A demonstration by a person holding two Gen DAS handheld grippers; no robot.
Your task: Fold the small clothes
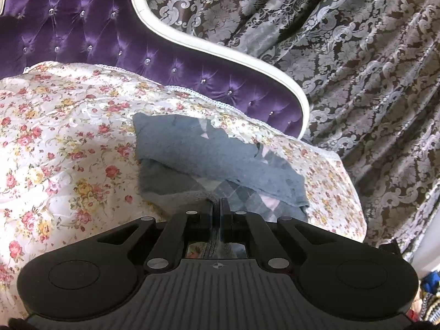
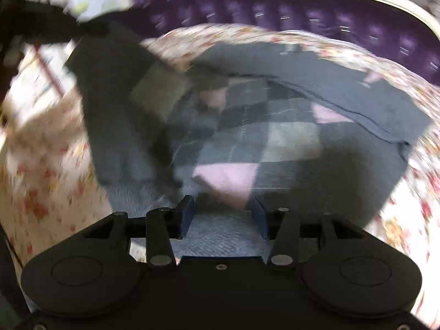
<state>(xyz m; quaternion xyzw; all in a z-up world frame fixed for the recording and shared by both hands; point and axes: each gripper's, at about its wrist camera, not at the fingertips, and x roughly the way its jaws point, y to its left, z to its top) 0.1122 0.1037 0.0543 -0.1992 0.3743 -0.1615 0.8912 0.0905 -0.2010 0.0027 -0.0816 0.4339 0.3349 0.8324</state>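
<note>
Your left gripper (image 1: 217,206) is pressed together, pinching the near edge of the grey garment (image 1: 220,159); cloth runs up between the fingers and shows in the gap behind them. Your right gripper (image 2: 222,209) is spread wide, with the garment (image 2: 275,137) lying between and under the fingers; nothing is clamped. The right wrist view is motion-blurred, so fine detail is unreliable.

The garment is a small grey knit with an argyle panel of pink, pale and dark diamonds. It lies partly folded: a plain grey flap is laid diagonally over the argyle part. In the right wrist view, a dark grey portion hangs lifted at the garment's left, reaching up toward a dark blurred shape (image 2: 41,24) in the top-left corner; I can't tell what that shape is.

Surface: the garment rests on a floral bedspread (image 1: 55,137), white with red and yellow roses and a lace-trimmed edge, rumpled to the garment's left. A fold of the bedspread overlaps the garment's far edge.

Room: beyond the garment is a purple tufted headboard (image 1: 82,33) with crystal buttons and a curved white frame (image 1: 220,52). Right of the garment hangs a grey-and-brown damask curtain (image 1: 371,82).
</note>
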